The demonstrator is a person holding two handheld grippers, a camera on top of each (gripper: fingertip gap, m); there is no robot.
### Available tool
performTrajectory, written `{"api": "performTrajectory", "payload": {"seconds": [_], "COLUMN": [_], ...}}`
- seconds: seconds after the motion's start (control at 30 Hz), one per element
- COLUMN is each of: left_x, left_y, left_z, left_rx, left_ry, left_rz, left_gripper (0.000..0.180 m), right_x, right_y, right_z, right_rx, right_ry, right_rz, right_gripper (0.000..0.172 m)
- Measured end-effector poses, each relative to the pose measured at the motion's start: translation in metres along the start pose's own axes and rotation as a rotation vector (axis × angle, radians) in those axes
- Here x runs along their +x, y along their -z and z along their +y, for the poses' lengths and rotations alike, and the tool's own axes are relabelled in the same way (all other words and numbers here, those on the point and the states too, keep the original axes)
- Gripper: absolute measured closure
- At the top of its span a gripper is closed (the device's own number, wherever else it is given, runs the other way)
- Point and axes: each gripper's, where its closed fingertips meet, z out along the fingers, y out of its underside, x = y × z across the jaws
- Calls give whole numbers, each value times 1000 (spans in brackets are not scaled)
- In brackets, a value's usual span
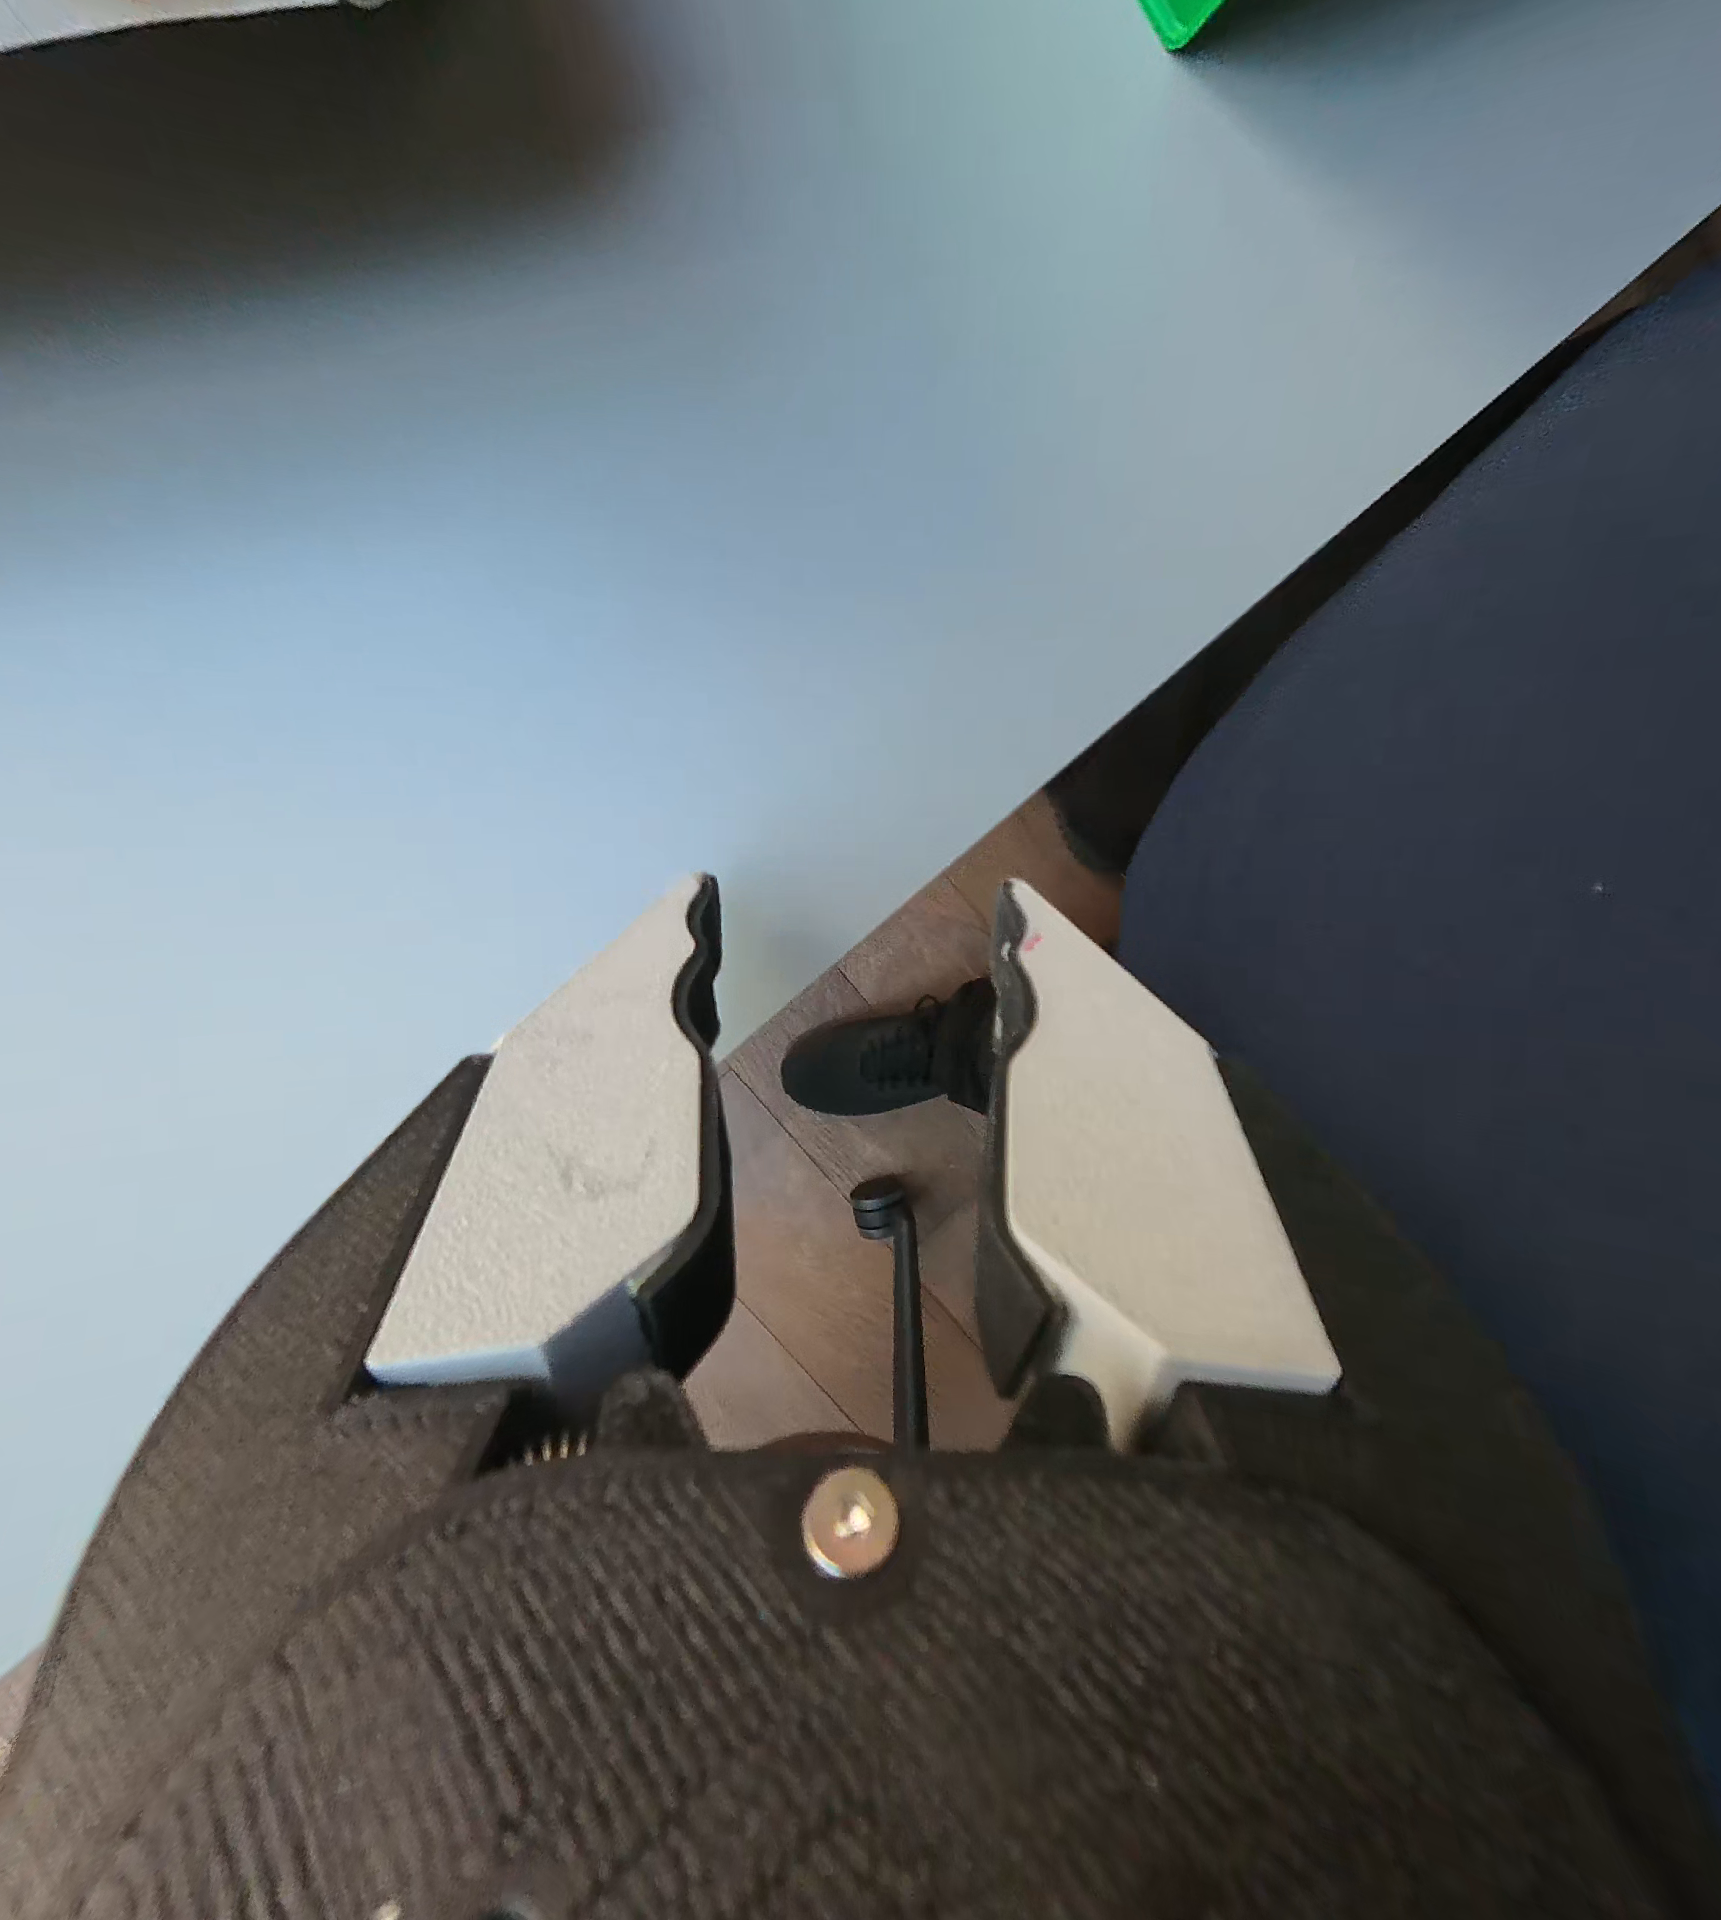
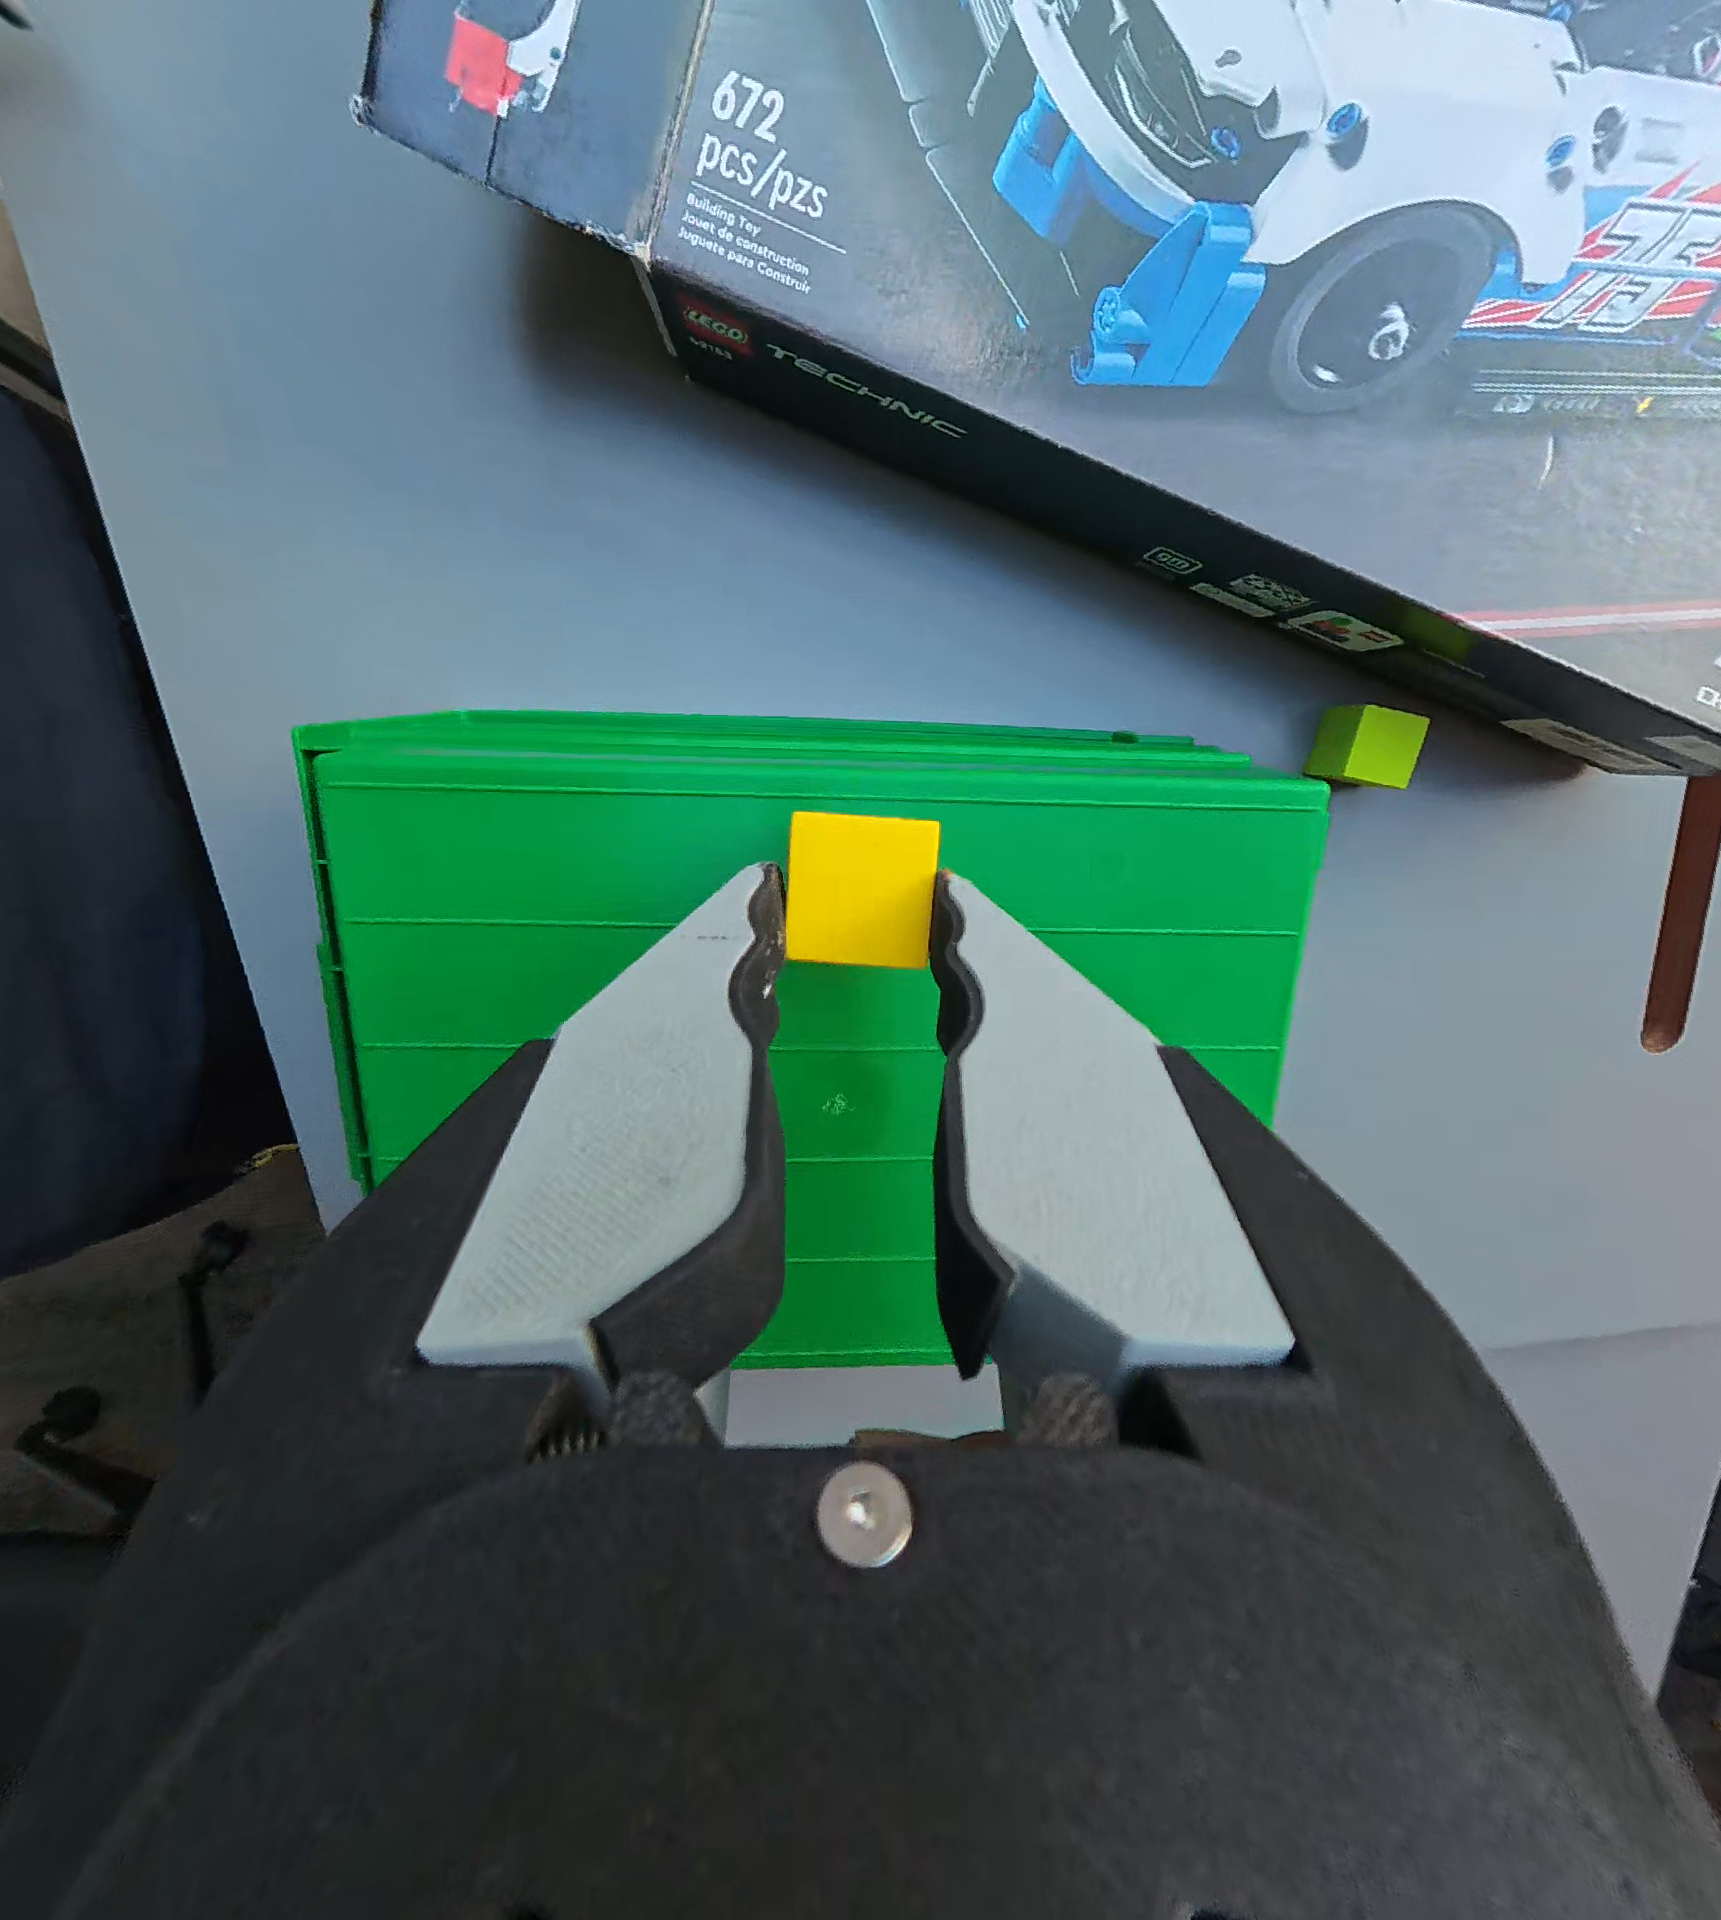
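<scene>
My right tool (image 2: 861,914) is clenched on a yellow block (image 2: 862,888), a pad pressing each side, over the green ribbed box (image 2: 1126,914). A lime block (image 2: 1367,744) sits beside the box, by a printed carton (image 2: 1199,260). My left tool (image 1: 856,935) hangs released, nothing in it, over the counter (image 1: 420,623) edge.

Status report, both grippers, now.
Left gripper open, empty, over table edge. Right gripper clamped on yellow cube above green case. Lime cube beside the case.
</scene>
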Motion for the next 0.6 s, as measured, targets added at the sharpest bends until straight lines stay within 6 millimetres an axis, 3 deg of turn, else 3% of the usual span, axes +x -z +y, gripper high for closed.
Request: {"api": "performTrajectory", "payload": {"seconds": [0.37, 0.6], "left_x": [-2, -7], "left_y": [2, 0], "left_z": [0, 1], "left_rx": [1, 16], "left_ry": [43, 26], "left_rz": [-5, 21], "left_gripper": [130, 130], "right_x": [-1, 0], "right_y": [-4, -2], "right_z": [3, 4], "right_rx": [-10, 11], "right_ry": [-2, -103], "right_rz": [-14, -24], "right_gripper": [146, 139]}}
